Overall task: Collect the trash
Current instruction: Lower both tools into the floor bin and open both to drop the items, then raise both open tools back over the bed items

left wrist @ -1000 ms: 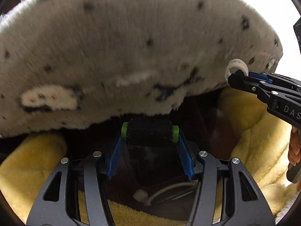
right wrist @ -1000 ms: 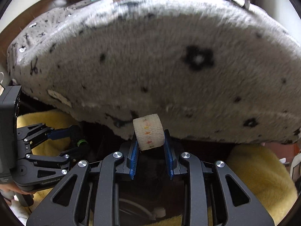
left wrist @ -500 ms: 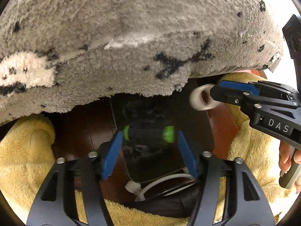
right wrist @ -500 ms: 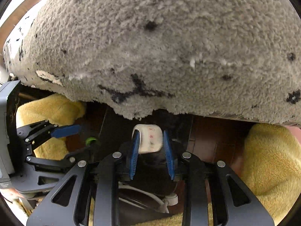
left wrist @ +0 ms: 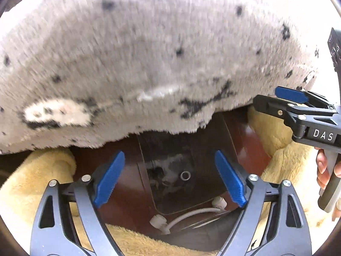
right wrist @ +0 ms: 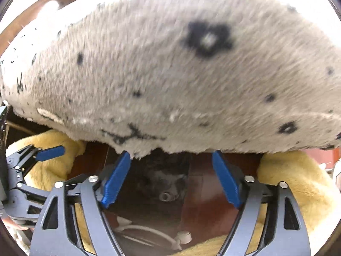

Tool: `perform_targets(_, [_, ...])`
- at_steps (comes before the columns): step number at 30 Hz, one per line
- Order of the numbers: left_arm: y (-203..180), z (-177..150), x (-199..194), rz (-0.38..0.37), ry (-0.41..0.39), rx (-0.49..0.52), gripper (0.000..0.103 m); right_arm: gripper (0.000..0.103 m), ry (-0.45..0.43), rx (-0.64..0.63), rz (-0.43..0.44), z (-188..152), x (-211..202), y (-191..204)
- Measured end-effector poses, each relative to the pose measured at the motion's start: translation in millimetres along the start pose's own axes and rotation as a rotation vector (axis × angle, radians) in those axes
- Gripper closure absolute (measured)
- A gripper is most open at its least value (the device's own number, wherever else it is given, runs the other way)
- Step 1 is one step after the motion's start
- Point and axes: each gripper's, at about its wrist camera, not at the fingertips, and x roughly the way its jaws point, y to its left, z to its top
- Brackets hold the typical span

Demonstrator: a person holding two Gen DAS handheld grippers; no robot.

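Observation:
A dark bin with a clear liner [left wrist: 170, 170] sits low between the yellow blankets; it also shows in the right wrist view [right wrist: 162, 183]. A small pale tape ring [left wrist: 185, 175] lies inside it, also visible in the right wrist view [right wrist: 165, 196]. My left gripper [left wrist: 169, 177] is open and empty above the bin. My right gripper [right wrist: 170, 177] is open and empty above it too, and shows from the side in the left wrist view [left wrist: 283, 98]. The left gripper appears at the left of the right wrist view [right wrist: 42, 155].
A grey fleece blanket with black marks [left wrist: 149, 59] overhangs the bin from behind. Yellow fleece [left wrist: 38, 175] lies on both sides [right wrist: 298, 181]. A white cable with plugs [left wrist: 187, 215] lies at the bin's near edge on red-brown wood [left wrist: 245, 140].
Both grippers have opened. The black roller with green ends has left the left gripper and the pale tape roll has left the right one; a ring now lies in the bin.

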Motion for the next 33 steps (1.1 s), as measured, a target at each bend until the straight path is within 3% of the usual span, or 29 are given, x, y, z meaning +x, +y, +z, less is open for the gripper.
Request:
perform_targets(8, [3, 14, -51, 0.042, -0.136, 0.001, 0.016, 0.01, -0.135, 0.021, -0.073, 14, -50, -14])
perform_targets(17, [5, 38, -95, 0.061, -0.259, 0.013, 0.016, 0.008, -0.281, 0.025, -0.105, 39, -99, -23])
perform_targets(33, [21, 100, -103, 0.115, -0.38, 0.011, 0.016, 0.008, -0.398, 0.103, -0.201, 97, -119, -59])
